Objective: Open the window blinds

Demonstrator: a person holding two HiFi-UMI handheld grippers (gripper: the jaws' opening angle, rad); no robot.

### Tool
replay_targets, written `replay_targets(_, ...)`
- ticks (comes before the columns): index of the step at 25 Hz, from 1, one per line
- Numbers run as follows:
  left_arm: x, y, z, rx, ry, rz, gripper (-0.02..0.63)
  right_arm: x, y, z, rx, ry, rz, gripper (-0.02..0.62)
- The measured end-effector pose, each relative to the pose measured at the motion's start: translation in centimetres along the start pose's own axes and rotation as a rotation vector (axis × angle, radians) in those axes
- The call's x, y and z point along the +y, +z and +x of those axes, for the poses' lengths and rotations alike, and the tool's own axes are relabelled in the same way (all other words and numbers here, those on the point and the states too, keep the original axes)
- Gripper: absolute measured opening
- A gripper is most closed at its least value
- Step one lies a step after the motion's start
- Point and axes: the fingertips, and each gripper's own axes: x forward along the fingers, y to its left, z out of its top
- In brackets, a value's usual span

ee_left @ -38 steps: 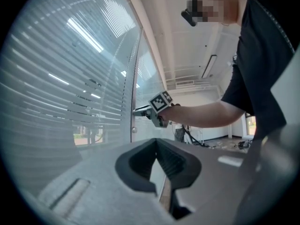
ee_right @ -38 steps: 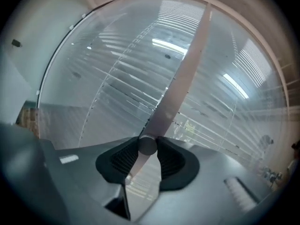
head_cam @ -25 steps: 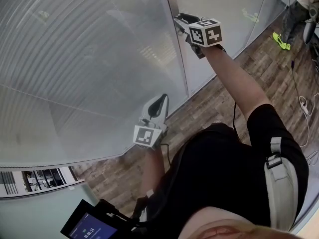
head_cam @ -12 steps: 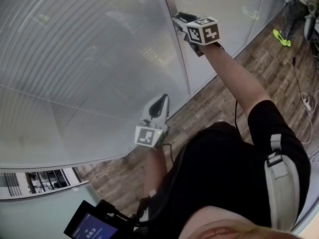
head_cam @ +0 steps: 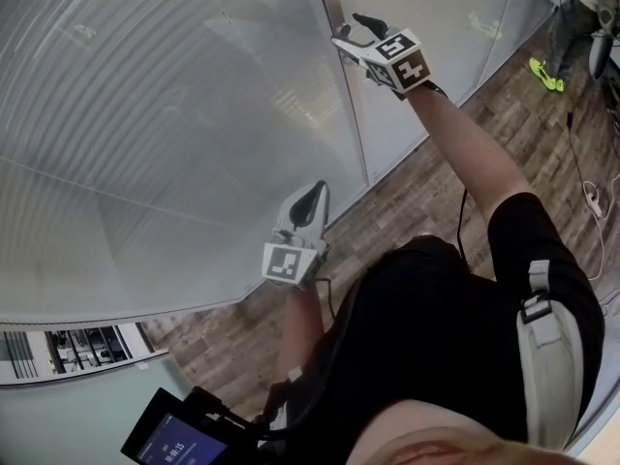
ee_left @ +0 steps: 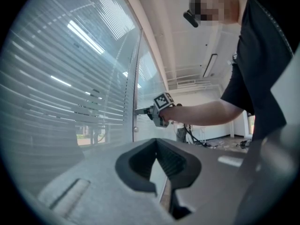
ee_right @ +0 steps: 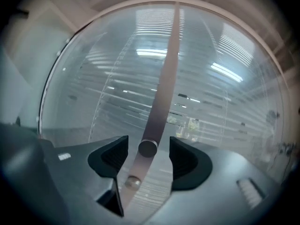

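Observation:
Closed slatted blinds hang behind a tall glass wall. A pale frame post splits the glass, and a small round knob sticks out of it. My right gripper is raised to that post. Its jaws have just been opening and now stand wide, the knob between the pads with a gap on each side. My left gripper hangs lower, near the glass, its fingertips meeting on nothing. In the left gripper view the right gripper shows at the post.
A second small stud sits lower on the post. Another glass panel continues to the right. The floor is wood plank, with cables and a person's neon shoes at the far right. A screen device hangs at my front.
The right gripper rolled at the post and its jaws went from closed round the knob to wide apart. The left gripper stayed where it was.

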Motion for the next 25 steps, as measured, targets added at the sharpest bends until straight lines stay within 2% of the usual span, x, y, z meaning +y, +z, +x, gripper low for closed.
replay_targets(5,-0.1,0.0,0.2,-0.004,0.0,-0.005,0.003,1.6,0.4,-0.9,0.108,-0.025,-0.61,0.269)
replay_targets(8,-0.2,0.1,0.3,-0.008,-0.004,-0.005,0.003,2.2,-0.2,-0.6,0.152,-0.035,-0.877,0.273)
replay_targets(10,-0.3,0.1,0.3,-0.008,-0.007,-0.006,0.003,2.3,-0.7,-0.3,0.175,-0.041,-1.007,0.273)
replay_targets(13,-0.1,-0.2,0.3,-0.018,-0.004,0.006,0.003,2.0,-0.9,-0.2,0.187,-0.046,-1.086,0.273)
replay_targets(17,0.0,0.1,0.2,-0.009,0.003,-0.007,0.003,1.8,-1.0,0.2,0.19,-0.053,-1.106,0.275)
replay_targets(20,0.4,-0.2,-0.1,-0.021,0.011,0.013,0.003,1.6,-1.2,0.4,0.2,-0.06,-1.113,0.266)
replay_targets(21,0.5,-0.1,-0.1,-0.018,0.015,0.006,0.003,1.5,-1.2,0.3,0.203,-0.065,-1.116,0.232)
replay_targets(22,0.6,0.0,-0.2,-0.014,0.019,-0.006,0.003,1.4,-1.3,0.3,0.204,-0.07,-1.12,0.14)
replay_targets(25,1.0,0.0,-0.4,-0.014,0.033,-0.023,0.003,1.2,-1.3,0.2,0.2,-0.074,-1.124,0.129)
